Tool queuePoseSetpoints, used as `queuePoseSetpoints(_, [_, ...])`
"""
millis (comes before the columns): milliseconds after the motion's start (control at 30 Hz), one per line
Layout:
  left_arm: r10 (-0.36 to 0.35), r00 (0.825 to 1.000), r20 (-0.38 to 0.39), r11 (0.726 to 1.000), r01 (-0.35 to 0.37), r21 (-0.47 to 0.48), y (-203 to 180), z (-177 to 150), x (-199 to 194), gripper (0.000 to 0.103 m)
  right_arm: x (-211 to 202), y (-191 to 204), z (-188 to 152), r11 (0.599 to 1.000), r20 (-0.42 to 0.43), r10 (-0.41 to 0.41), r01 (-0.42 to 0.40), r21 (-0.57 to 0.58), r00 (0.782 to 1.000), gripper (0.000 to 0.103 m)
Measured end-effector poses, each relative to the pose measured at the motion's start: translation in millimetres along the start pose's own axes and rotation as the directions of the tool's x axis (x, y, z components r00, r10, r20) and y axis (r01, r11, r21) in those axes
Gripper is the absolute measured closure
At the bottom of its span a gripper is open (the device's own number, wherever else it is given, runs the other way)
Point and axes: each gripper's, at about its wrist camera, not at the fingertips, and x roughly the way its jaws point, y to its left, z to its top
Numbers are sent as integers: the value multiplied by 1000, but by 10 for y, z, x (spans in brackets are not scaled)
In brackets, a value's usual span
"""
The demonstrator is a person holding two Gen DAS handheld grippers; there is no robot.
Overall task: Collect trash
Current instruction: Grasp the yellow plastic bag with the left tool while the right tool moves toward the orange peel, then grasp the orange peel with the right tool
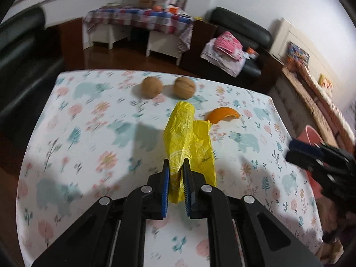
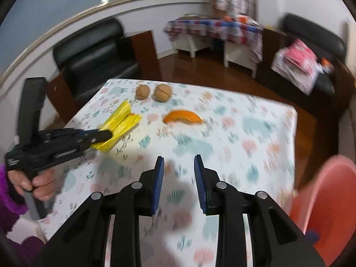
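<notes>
My left gripper is shut on a crumpled yellow plastic wrapper, which stretches forward from its fingers over the floral tablecloth. The wrapper also shows in the right wrist view, pinched by the left gripper. An orange peel lies just right of the wrapper; it also shows in the right wrist view. Two walnuts sit near the table's far edge. My right gripper is open and empty above the table's near part.
A pink bin stands off the table's right side; it also shows in the left wrist view. The floral-clothed table ends in edges on all sides. Black chairs and a checked-cloth table stand beyond.
</notes>
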Motion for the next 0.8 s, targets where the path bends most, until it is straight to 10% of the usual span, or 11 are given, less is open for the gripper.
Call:
queuePoseSetpoints(133, [-7, 1000, 0, 999, 7, -42, 110, -79, -74, 93, 326, 84, 263, 991, -54, 17, -23, -128, 998, 61])
queuePoseSetpoints(800, [-48, 999, -23, 985, 43, -165, 373, -169, -64, 93, 1069, 108, 633, 877, -169, -30, -55, -477, 985, 61])
